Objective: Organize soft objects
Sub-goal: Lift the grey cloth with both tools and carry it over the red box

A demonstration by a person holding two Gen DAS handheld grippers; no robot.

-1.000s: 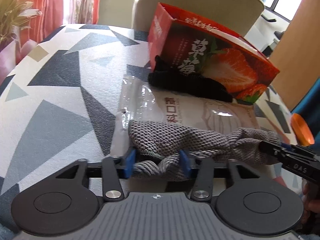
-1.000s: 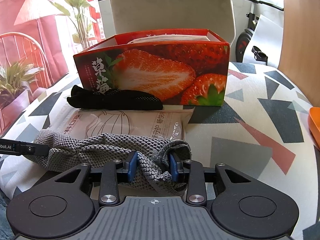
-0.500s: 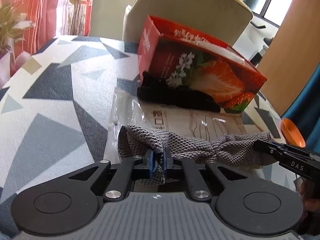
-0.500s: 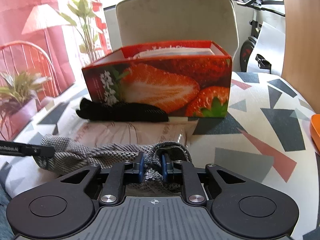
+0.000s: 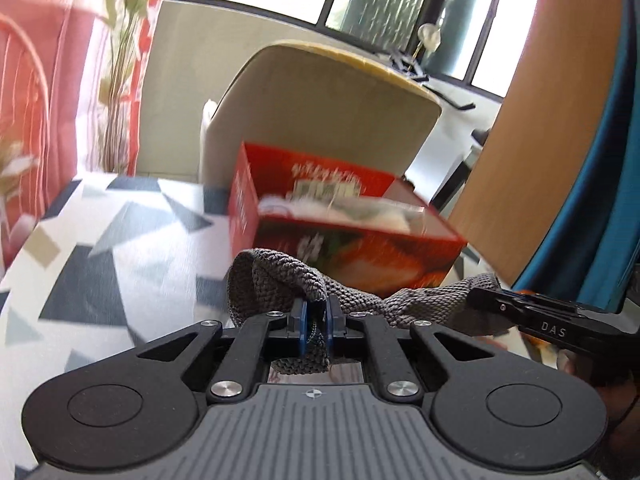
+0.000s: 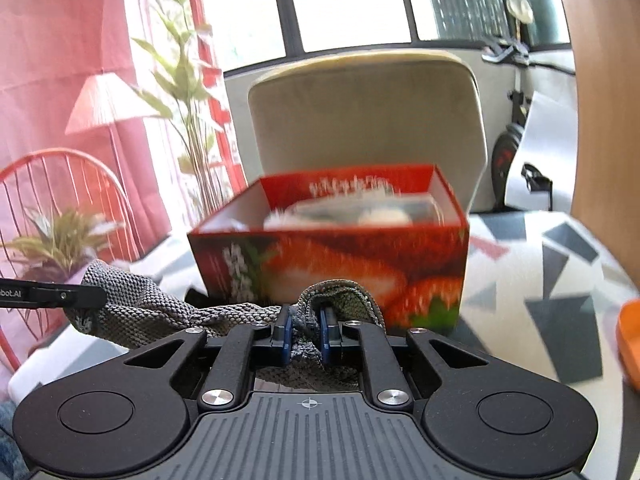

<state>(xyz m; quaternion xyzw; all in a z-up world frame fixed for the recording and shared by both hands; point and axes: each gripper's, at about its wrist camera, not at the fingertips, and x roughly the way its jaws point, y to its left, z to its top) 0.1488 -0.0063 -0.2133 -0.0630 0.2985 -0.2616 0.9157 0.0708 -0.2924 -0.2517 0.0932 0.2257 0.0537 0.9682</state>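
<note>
A grey knitted cloth [image 5: 276, 276] hangs stretched between my two grippers, lifted off the table. My left gripper [image 5: 316, 322] is shut on its left end, a fold bunched over the blue pads. The right gripper [image 6: 305, 330] is shut on the other end of the grey cloth [image 6: 160, 312]. Each view shows the other gripper's black tip: the right one [image 5: 520, 312] and the left one [image 6: 60, 296]. Behind the cloth stands an open red strawberry-print box [image 6: 340, 256], also the red box [image 5: 360, 240], with pale packets inside.
The table [image 5: 120, 248] has a white cloth with grey triangles. A beige chair [image 6: 368, 120] stands behind the box. An orange dish [image 6: 630, 344] sits at the right edge. A potted plant [image 6: 60, 240] and red wire chair are at left.
Both grippers went from open around the cloth to shut on it, then rose with it. The plastic packet and black item on the table dropped out of view.
</note>
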